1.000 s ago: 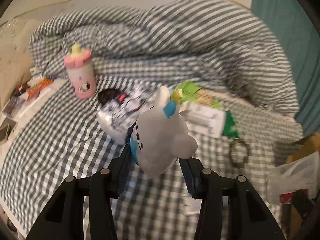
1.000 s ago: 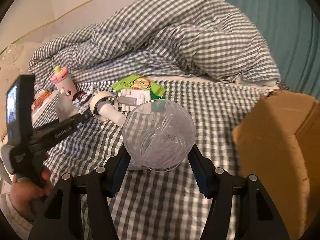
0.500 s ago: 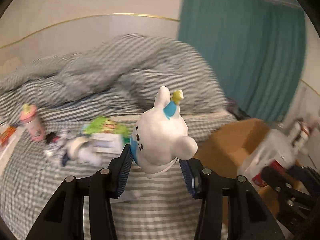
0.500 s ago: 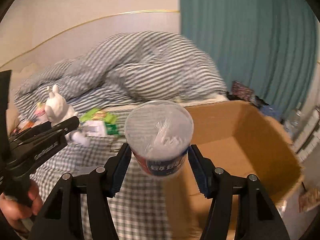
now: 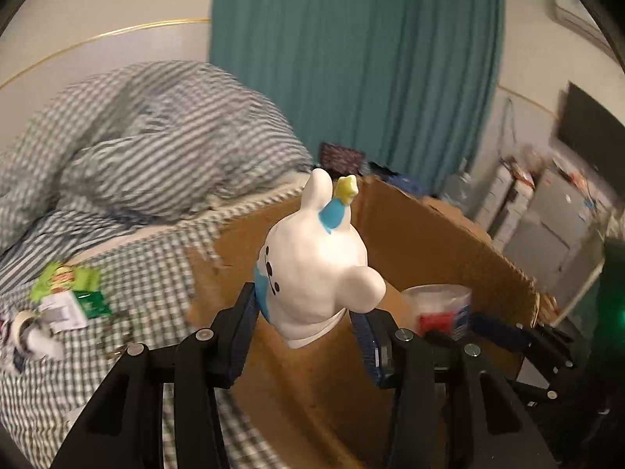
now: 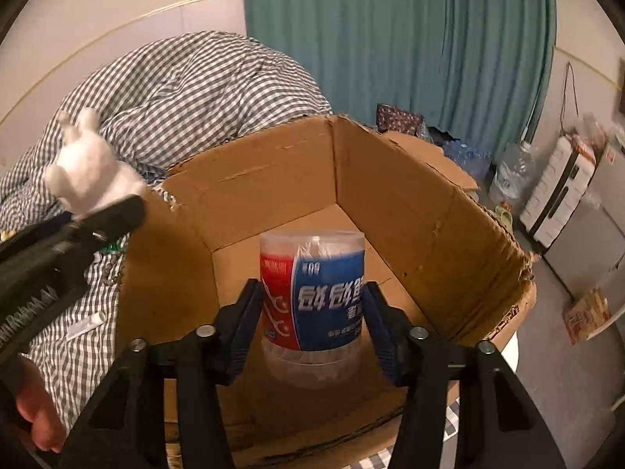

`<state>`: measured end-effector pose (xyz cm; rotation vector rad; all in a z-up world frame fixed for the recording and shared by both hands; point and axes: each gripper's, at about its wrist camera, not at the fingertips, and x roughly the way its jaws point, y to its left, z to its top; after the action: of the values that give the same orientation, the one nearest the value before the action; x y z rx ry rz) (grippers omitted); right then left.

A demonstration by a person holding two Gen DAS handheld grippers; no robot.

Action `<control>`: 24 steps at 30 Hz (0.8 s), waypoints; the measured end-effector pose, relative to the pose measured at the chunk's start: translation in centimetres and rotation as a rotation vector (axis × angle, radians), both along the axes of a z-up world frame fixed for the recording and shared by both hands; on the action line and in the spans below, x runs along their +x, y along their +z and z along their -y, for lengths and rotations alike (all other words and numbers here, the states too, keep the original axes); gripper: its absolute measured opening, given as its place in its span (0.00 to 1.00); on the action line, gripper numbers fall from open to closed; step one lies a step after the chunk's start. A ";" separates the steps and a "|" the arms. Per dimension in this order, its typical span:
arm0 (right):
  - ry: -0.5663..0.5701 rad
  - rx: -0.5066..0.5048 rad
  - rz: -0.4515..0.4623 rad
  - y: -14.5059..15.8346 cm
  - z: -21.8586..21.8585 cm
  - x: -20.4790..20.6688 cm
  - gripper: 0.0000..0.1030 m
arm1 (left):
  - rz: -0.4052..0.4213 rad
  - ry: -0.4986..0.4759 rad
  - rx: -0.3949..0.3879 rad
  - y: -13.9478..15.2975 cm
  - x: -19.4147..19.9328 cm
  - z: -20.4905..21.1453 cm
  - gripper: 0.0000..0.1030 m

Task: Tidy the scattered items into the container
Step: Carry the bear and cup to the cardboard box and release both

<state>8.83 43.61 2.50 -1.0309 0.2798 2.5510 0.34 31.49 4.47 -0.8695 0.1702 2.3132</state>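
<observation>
Two sets of jaws are each closed on something over the open box (image 6: 390, 203). The right gripper (image 6: 312, 308) has its jaws clamped on the sides of a clear tub (image 6: 312, 289) with a red and blue label, upright, with the box floor behind and below it. Beyond the tub the box's back corner rises, and its right wall runs off to the right of the jaws. To the left of these jaws the left gripper (image 6: 97, 215) reaches in over the box's left wall, carrying a white toy (image 6: 86, 172).

In the left wrist view, the left gripper (image 5: 308, 320) has its jaws shut on the toy's (image 5: 316, 269) lower body; the toy is white with blue patches and a small yellow star by its ear. Behind it lies the box (image 5: 429, 242), and to the right of the jaws the tub (image 5: 439, 308) shows inside it, blurred. Left of the jaws, on the checked bed (image 5: 156, 273), lie a green packet (image 5: 66, 277), a white card (image 5: 62, 310) and a tape roll (image 5: 21, 326), well apart from the box. Farther back a rumpled duvet (image 5: 156, 136) lies heaped, with a teal curtain (image 5: 351, 58) behind.
</observation>
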 end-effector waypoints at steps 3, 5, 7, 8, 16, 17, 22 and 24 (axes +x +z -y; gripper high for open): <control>-0.038 0.006 -0.032 0.2 -1.1 0.5 0.65 | -0.014 0.044 -0.018 -0.9 -0.4 -0.7 0.85; -0.049 0.029 -0.023 0.0 -1.3 0.2 0.65 | -0.008 0.065 0.002 -0.9 -1.0 0.0 0.95; -0.050 0.028 -0.018 -0.1 -1.3 0.1 0.65 | -0.003 0.090 0.014 -0.7 -1.6 0.9 0.95; -0.052 0.027 -0.016 -0.2 -1.1 0.0 0.65 | 0.000 0.108 0.014 -0.6 -1.9 1.5 0.95; 0.001 0.036 -0.055 2.1 2.9 0.8 0.65 | 0.043 0.273 0.022 0.4 -2.9 10.0 0.98; 0.017 0.035 -0.061 2.5 3.8 0.9 0.65 | 0.057 0.299 0.014 0.4 -2.9 11.4 0.98; 0.143 0.055 -0.096 4.7 10.7 0.8 0.65 | 0.104 0.476 -0.003 2.5 -2.9 18.6 0.98; 0.201 0.049 -0.107 5.4 13.3 0.7 0.65 | 0.107 0.520 0.022 3.8 -2.3 22.1 1.00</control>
<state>9.50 30.27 7.85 -0.9494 0.1474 2.7839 -1.93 9.39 8.29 -1.1270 -0.1470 2.7237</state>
